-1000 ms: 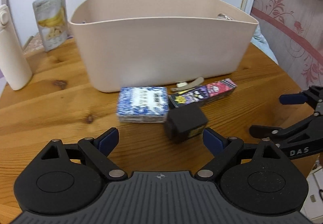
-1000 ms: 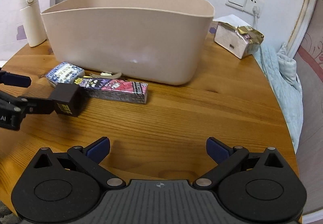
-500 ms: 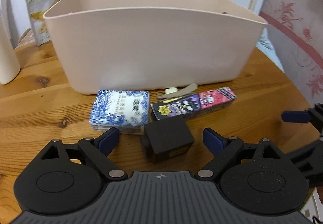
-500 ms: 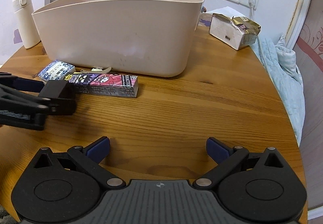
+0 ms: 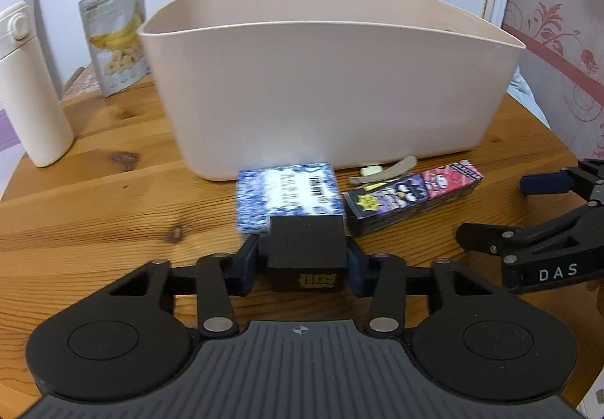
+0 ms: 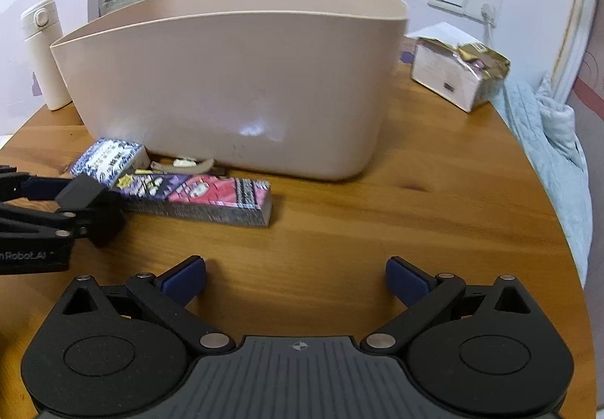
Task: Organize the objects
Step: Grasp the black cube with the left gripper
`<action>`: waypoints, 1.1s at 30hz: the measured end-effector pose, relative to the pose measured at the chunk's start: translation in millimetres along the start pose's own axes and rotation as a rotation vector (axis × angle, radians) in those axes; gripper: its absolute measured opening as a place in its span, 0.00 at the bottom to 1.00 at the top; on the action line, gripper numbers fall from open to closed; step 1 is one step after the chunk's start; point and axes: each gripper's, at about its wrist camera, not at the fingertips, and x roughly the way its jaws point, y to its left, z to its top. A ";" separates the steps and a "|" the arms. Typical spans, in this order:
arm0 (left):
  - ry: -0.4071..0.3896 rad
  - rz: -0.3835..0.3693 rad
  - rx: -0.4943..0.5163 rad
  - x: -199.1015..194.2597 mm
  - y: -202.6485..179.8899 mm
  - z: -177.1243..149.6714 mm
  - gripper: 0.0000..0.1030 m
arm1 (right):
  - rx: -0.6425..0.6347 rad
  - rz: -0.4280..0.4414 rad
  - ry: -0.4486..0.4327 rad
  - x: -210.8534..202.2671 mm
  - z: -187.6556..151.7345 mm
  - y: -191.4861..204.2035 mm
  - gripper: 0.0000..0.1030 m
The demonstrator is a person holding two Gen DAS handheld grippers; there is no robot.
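Observation:
My left gripper is shut on a small black box with a gold logo, just above the wooden table; it also shows in the right wrist view. Behind it lie a blue-and-white patterned pack and a long purple-and-pink cartoon box, in front of a big beige tub. A small beige strap lies against the tub's foot. My right gripper is open and empty over bare table, to the right of the long box.
A white flask and a banana-chip pouch stand at the back left. A torn gold-and-white package sits at the back right, near the round table's edge. A blue cloth lies beyond it.
My left gripper has closed on the black box, which lay loose on the table before. The right gripper has stayed open with little movement.

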 end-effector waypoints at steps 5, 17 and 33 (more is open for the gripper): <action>0.008 0.003 -0.054 -5.5 18.3 -0.6 0.44 | -0.028 0.019 -0.012 6.4 6.5 10.4 1.00; -0.002 0.058 -0.133 -16.2 58.2 -8.2 0.44 | -0.043 0.047 -0.040 12.4 16.7 19.7 0.89; -0.018 0.074 -0.110 -28.7 55.9 -22.9 0.45 | -0.031 0.059 -0.065 -1.5 13.3 16.4 0.73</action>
